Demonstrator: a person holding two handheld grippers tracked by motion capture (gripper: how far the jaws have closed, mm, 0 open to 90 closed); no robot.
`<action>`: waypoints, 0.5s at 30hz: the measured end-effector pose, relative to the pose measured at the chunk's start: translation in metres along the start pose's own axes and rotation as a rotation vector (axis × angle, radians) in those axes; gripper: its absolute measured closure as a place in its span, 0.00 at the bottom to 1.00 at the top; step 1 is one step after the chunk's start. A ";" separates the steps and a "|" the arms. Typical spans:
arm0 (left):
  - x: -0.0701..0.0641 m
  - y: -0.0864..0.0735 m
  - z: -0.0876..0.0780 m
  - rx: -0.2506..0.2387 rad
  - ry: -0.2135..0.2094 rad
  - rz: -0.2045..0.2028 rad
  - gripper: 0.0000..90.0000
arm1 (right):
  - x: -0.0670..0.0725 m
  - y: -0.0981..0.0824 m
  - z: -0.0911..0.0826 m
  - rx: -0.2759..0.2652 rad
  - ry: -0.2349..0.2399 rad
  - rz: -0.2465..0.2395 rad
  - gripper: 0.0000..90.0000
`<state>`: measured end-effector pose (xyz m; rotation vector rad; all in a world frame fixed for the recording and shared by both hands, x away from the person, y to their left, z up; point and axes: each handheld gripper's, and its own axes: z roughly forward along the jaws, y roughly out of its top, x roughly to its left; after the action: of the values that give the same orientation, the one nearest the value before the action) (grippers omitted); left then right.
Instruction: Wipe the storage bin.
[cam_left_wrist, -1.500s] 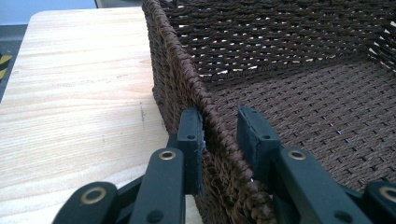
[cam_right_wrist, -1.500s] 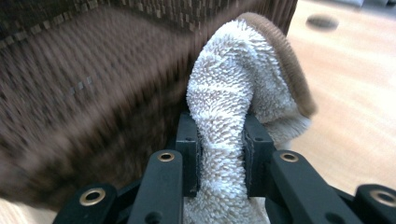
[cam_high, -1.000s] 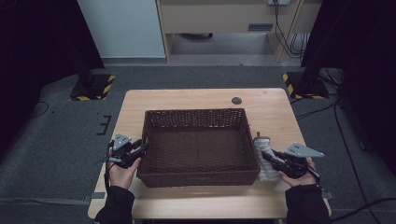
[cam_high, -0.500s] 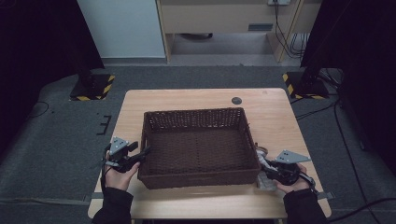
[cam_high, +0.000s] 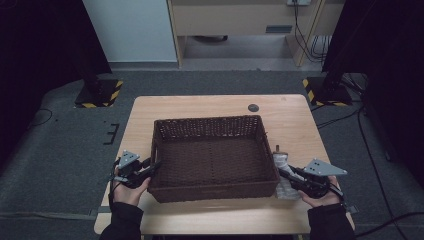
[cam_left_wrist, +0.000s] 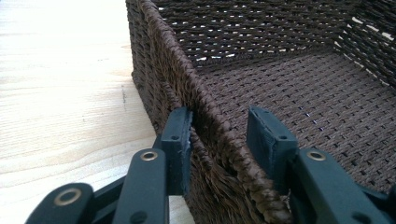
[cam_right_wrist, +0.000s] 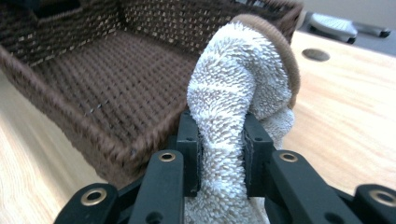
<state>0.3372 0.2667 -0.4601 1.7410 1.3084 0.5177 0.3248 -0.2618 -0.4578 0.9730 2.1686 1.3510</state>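
Left jaws closing — astride basket (cam_left_wrist: 219, 140) wall

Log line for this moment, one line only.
left gripper: jaws just closing astride basket wall, inner pad apart | right gripper: shut on towel beside basket | table

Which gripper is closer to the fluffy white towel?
Right. The right gripper is squeezing the towel; the left gripper is across the basket, straddling its wall.
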 end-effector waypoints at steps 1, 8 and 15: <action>-0.001 0.000 0.000 0.003 0.006 0.001 0.67 | 0.000 -0.002 0.002 0.007 0.003 -0.002 0.82; -0.002 0.004 0.001 0.006 0.050 0.012 0.74 | 0.002 -0.017 0.017 0.117 0.025 -0.003 0.82; 0.002 0.007 0.004 0.007 0.050 0.013 0.74 | 0.001 -0.011 0.009 0.091 0.002 -0.006 0.82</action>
<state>0.3448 0.2663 -0.4572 1.7532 1.3361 0.5671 0.3263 -0.2590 -0.4712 0.9982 2.2503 1.2607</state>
